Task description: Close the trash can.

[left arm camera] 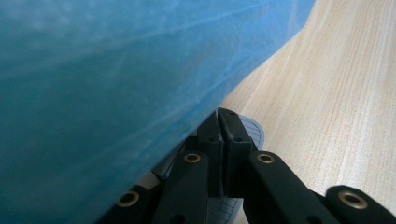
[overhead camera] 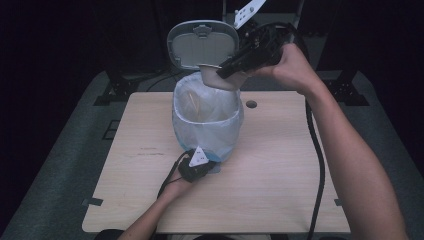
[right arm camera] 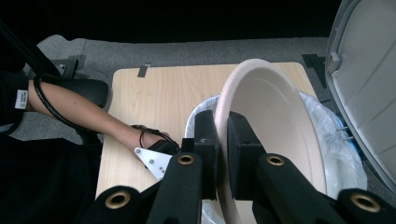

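The surface, a pale wood top, is carrying the pedal bin near its far middle, and every place below is being taken from that bin. The bin is standing upright with its grey lid swung up and back, and its clear liner bag is folding over the rim. The paper bowl is hanging tilted on edge just over the bin's far rim, below the raised lid; it looks empty from the right gripper view. The right tool is pinching the bowl's rim, one jaw inside and one outside, jaws pressed tight on the wall. The left tool is sitting at the bin's near foot, jaws pressed together on the grey ribbed pedal, apparently holding it down so the lid stays up. A thin pale stick is lying inside the liner. Judged step: discarding the bowl, at the point just before release. The next move calls for bringing the bowl fully over the opening, spreading the right jaws to drop it, and keeping the pedal down until it clears. Around the surface the room is dark, with grey carpet and black frame legs behind the bin.
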Motion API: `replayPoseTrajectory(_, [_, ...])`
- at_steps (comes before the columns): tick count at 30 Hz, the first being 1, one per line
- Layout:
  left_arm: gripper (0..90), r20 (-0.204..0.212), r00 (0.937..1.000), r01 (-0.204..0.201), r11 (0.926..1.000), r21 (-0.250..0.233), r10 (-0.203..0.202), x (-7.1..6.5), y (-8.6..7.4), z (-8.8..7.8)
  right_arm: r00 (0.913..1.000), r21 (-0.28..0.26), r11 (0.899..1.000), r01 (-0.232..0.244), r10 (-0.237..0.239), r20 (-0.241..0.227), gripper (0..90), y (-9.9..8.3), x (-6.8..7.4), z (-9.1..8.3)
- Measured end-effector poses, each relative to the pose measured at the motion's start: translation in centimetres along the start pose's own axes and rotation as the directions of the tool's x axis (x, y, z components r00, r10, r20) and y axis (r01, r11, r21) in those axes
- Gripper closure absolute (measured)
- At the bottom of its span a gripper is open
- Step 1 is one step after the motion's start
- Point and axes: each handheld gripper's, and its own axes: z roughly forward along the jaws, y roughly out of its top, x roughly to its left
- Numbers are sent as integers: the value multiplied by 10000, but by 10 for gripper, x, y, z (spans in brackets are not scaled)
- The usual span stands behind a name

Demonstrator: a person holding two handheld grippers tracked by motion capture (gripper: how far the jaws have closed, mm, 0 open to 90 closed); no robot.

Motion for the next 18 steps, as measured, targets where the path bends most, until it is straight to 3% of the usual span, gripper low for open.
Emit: replayPoseTrajectory(18, [889, 11, 10000, -5, 10000, 21, 5, 0, 0, 0, 9998, 125, 9999, 82, -79, -205, 832, 8, -5, 18])
